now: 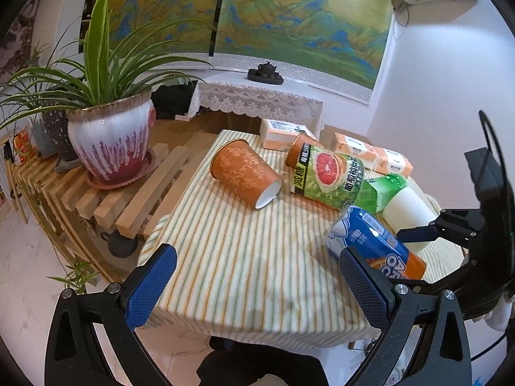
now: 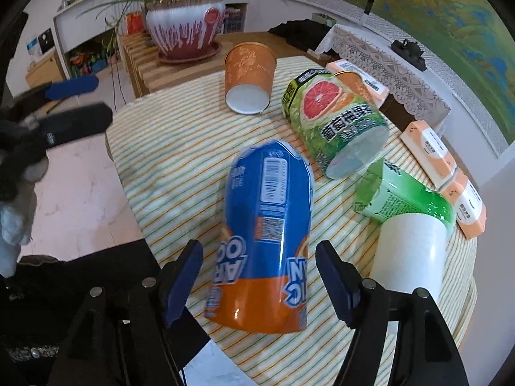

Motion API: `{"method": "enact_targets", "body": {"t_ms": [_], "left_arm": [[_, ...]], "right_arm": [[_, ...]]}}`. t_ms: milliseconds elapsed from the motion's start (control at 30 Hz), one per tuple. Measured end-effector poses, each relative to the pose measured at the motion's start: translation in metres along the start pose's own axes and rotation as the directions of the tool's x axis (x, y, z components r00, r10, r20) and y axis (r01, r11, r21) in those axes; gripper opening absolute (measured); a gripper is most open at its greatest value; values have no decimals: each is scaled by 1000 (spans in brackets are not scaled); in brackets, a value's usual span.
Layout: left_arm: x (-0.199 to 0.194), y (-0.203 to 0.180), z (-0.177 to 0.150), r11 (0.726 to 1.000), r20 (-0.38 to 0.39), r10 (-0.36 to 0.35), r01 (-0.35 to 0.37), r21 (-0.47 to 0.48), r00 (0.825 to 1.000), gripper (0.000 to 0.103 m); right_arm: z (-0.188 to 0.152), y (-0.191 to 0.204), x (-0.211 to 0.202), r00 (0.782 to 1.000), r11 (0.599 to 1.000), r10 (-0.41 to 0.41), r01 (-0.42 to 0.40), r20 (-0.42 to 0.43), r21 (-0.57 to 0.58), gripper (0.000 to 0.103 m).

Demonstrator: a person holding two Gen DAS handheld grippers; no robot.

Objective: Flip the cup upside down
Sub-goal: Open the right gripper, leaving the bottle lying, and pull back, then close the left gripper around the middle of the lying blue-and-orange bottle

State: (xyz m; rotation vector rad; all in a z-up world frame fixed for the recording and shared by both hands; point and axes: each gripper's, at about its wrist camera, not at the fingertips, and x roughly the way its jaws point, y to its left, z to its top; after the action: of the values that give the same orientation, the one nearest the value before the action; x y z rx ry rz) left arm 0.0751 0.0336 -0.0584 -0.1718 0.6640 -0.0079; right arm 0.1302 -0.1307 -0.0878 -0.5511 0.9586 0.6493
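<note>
The right claw is spread wide, its two blue-padded fingers on either side of a blue and orange cup without touching it. This cup lies on its side on the striped surface, its orange end toward the claw. The left claw is also spread wide and holds nothing, hovering above the near edge of the same surface.

Three other cups lie tipped over farther back. An orange patterned cup rests on its side near the far left of the cloth. Beside it is a green cup with a grapefruit picture, and a green and white cup lies nearest the right edge; whether these two touch is hard to tell. Several orange and white tissue packs sit along the far right side. A leafy plant in a white and purple pot stands on a slatted wooden bench to the left of the surface.
</note>
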Motion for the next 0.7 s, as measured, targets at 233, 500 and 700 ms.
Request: {"method": "enact_targets", "body": {"t_ms": [233,500,700], "left_arm": [[0,-11,2,1000,-8,-22,22,9,1000,102],[13,-19,15,994,-76,-98,94,-55,992,102],[38,-44,24,981,-163,-179,164,-102,970,102]], "right_arm": [[-8,0,-29,997,999,-4,2,76,33,76],[-43,-3,-70,979,981,-78,43,187,187,76],[-83,5,-100,926,899,-285,169,246,404,76]]}}
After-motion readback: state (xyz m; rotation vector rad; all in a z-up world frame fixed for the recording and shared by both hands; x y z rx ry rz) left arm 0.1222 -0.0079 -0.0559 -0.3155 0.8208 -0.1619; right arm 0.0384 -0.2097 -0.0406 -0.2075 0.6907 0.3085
